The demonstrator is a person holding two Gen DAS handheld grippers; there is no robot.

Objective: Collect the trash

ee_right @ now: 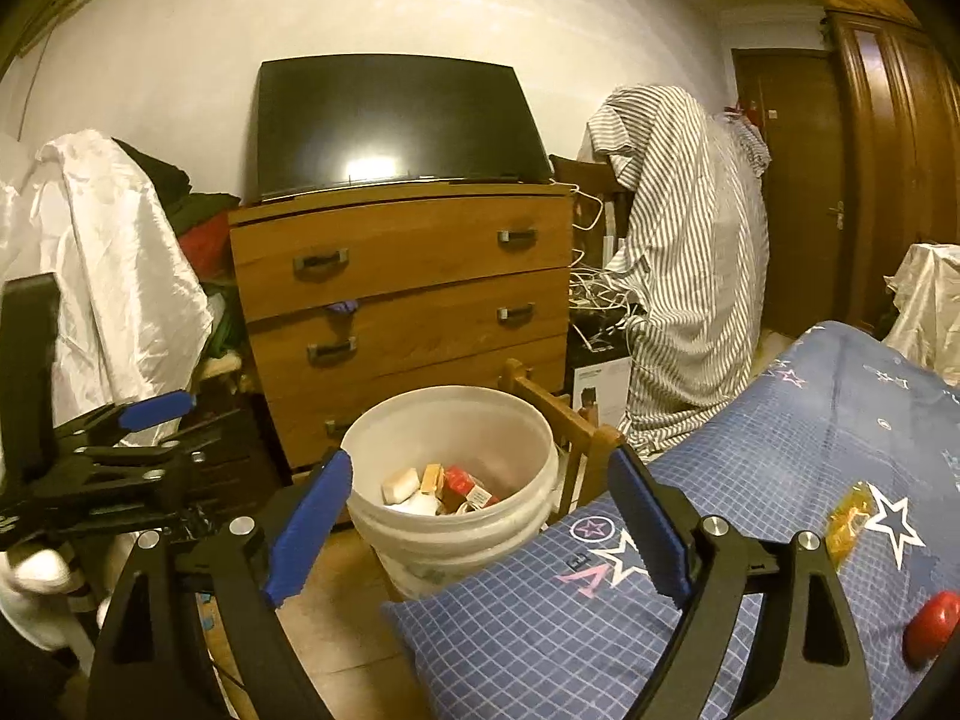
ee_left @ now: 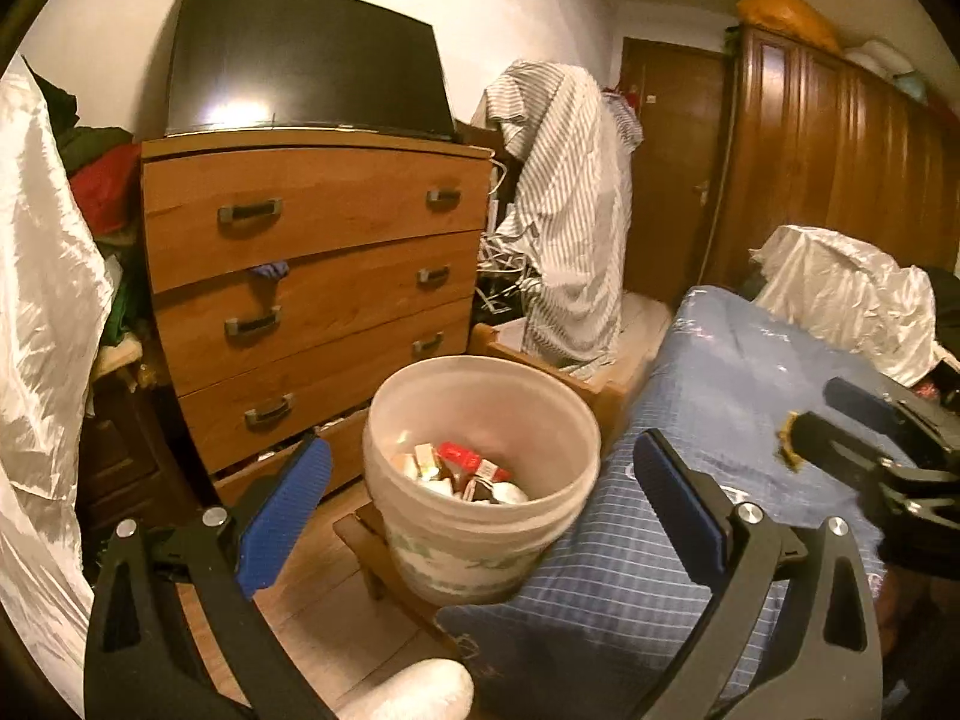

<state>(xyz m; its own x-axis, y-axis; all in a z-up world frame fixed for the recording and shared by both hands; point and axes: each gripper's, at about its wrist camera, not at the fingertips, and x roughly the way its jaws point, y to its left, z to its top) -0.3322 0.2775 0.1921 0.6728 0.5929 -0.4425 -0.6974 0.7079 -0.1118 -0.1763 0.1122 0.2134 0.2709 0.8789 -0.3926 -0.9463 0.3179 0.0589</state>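
Left wrist view: the left gripper (ee_left: 480,498) stands with its two blue ribbed pads spread wide and nothing between them, framing one white plastic bucket (ee_left: 480,546) that sits on a low wooden stool (ee_left: 384,558) beside the bed (ee_left: 690,480). The trash (ee_left: 462,471) already gathered lies in the bottom of that bucket: small cartons, one red, and pale rounded pieces. The right gripper (ee_left: 840,426) shows at the right edge, released, a scrap of yellow stuck to one fingertip.

Only the right wrist view shows what lies on the checked, star-printed blue bedcover: one crinkled yellow wrapper (ee_right: 849,525) and one red rounded thing (ee_right: 933,624) nearer the lens. There the right gripper (ee_right: 480,531) also gapes empty, the bucket (ee_right: 450,522) between and beyond its pads.

Behind the bucket stands one wooden chest of drawers (ee_left: 312,276), three drawers plainly showing, six dark handles. One black flat screen (ee_left: 306,60) rests on top. A striped cloth (ee_left: 564,210) is draped to its right; beyond, a dark wooden wardrobe (ee_left: 840,162).
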